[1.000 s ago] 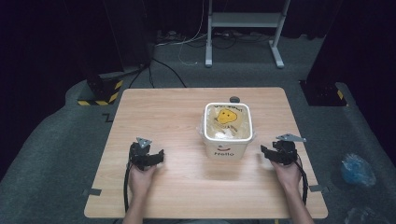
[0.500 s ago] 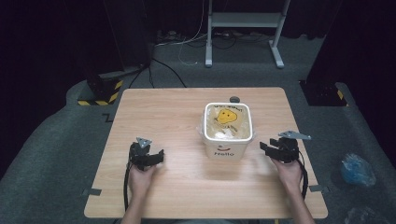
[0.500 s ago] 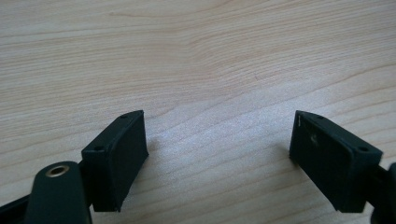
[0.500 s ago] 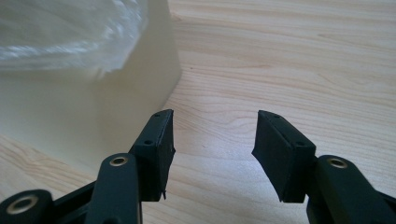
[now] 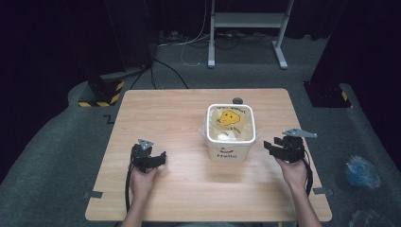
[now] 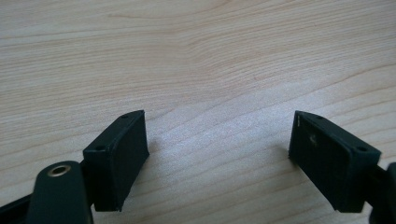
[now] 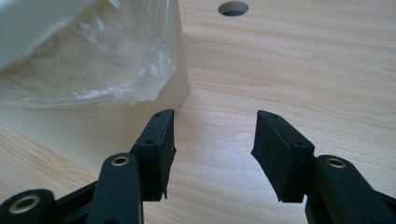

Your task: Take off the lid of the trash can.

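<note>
High view
- Tabletop (image 5: 189, 198): light wood, with a small round hole (image 5: 237, 100) near its far edge.
- Bin (image 5: 231, 132): white, square, lined with a clear bag (image 5: 207, 126); it stands right of the middle. A yellow face print shows inside, and "Hello" is printed on the near wall.
- Left gripper (image 5: 150, 158): held in the left hand (image 5: 142, 177) at the near left, low over the wood, well apart from the bin.
- Right gripper (image 5: 279, 147): held in the right hand (image 5: 293, 172), just right of the bin and near its near right corner, not touching it.
- Floor: grey carpet; a white stand (image 5: 246, 28) at the far side, a black-and-yellow striped block (image 5: 101, 94) at the far left, and a crumpled blue bag (image 5: 361, 171) at the right.

Left gripper view
- Jaws: wide apart and released, with nothing between them.
- Under them: bare wood grain of the tabletop (image 6: 196, 70).

Right gripper view
- Jaws: parted and released, have just been closing somewhat; only bare tabletop (image 7: 289, 70) lies between them.
- Bin (image 7: 102, 126): at the left, its white wall just beyond the left jaw, with crinkled bag (image 7: 93, 60) hanging over the rim.
- Hole (image 7: 233, 7): at the far edge, beyond the jaws.
</note>
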Tool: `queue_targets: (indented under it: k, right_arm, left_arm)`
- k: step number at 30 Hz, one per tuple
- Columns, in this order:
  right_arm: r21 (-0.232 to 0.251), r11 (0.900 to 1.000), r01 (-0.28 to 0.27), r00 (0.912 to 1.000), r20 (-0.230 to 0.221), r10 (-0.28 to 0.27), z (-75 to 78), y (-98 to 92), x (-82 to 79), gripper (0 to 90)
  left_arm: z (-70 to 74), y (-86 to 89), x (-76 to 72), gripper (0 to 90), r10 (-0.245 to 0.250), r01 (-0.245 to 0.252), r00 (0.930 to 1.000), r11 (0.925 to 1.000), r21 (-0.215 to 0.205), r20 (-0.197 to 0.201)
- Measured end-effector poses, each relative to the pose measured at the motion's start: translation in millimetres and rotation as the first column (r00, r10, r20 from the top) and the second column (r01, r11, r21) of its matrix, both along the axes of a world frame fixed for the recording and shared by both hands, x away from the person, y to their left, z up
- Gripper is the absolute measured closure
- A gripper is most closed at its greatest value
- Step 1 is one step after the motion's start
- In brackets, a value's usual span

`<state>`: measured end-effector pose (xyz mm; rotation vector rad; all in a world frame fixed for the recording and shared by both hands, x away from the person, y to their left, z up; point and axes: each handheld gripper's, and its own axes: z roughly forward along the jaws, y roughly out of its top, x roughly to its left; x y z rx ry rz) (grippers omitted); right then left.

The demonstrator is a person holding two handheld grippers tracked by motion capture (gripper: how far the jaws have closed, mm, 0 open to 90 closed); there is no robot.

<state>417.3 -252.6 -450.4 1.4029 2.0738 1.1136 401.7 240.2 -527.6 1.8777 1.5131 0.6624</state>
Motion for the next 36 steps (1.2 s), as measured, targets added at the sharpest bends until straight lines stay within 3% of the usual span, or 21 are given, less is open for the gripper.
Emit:
queue_targets:
  k: [6, 36]
  right_arm:
    - [0.0, 1.0, 0.005, 0.9987, 0.05, -0.005, 16.5, 0.6, -5.8, 48.4]
    - [-0.004, 0.999, -0.037, 0.9914, 0.125, 0.037, 66.6, 22.1, 0.0, 52.4]
  left_arm:
    - [0.0, 0.0, 0.3, 19.8, -0.001, 0.001, 1.0, 1.0, 0.0, 0.0]
    - [0.2, 0.3, 0.7, 20.0, -0.003, 0.003, 1.0, 1.0, 0.005, 0.001]
